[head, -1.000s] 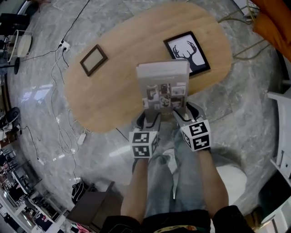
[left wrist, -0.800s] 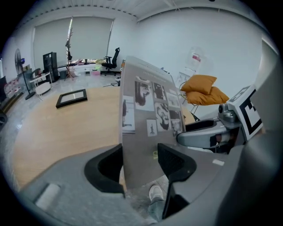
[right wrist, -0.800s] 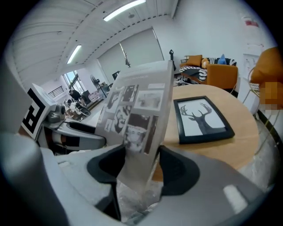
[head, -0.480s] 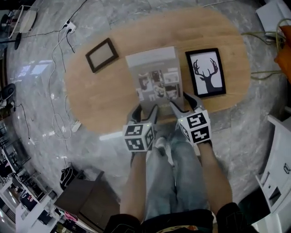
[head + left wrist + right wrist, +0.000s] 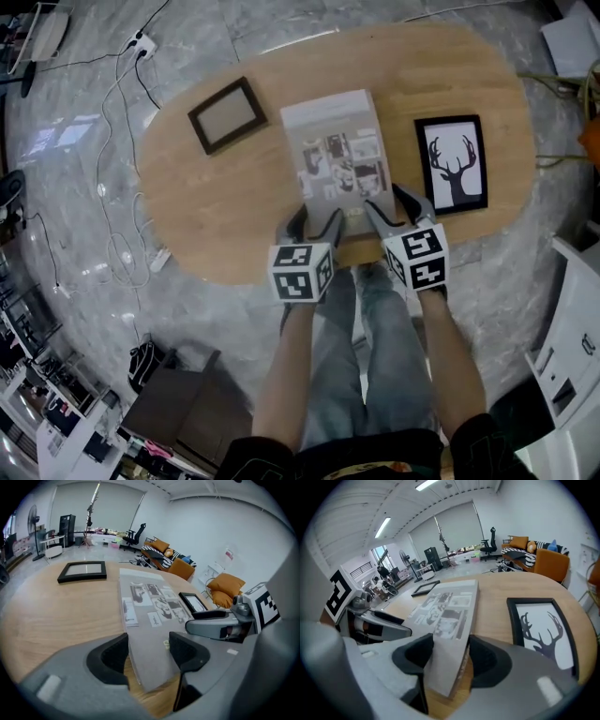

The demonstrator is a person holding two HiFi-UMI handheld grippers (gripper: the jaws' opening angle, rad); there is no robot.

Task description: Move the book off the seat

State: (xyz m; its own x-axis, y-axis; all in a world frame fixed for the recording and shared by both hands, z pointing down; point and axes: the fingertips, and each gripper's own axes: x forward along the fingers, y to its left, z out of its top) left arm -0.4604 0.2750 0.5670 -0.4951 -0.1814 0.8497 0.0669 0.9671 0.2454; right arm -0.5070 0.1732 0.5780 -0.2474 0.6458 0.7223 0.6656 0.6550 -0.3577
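- Lowered since a second ago, the book (image 5: 337, 155) lies flat on the table (image 5: 216, 225) in the head view, its long axis pointing away from both grippers.
- Left gripper (image 5: 147, 656): jaws have just been opening and stand spread around the near-left corner.
- Right gripper (image 5: 449, 660): jaws pinch the near-right corner.

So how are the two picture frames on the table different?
The deer frame shows a black antlered head on white; the plain frame shows no picture. The deer frame lies right of the book, the plain frame left, askew. Both have dark borders and lie flat.
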